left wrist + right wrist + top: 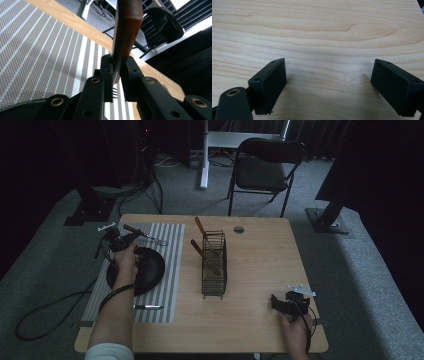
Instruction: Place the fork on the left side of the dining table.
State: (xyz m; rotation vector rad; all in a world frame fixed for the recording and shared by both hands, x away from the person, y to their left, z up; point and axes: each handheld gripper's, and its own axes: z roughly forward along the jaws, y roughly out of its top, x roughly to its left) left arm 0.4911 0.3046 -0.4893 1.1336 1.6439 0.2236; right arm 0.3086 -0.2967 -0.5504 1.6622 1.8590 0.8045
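At the left of the high view, a wooden-handled fork is gripped by its handle in the left gripper, held above the striped placemat just beyond the black plate. At the lower right, the right gripper is rested on the bare table, jaws spread and empty. The fork could be tipped or dropped, since it is pinched near the handle's end, its tines reaching toward the wire rack.
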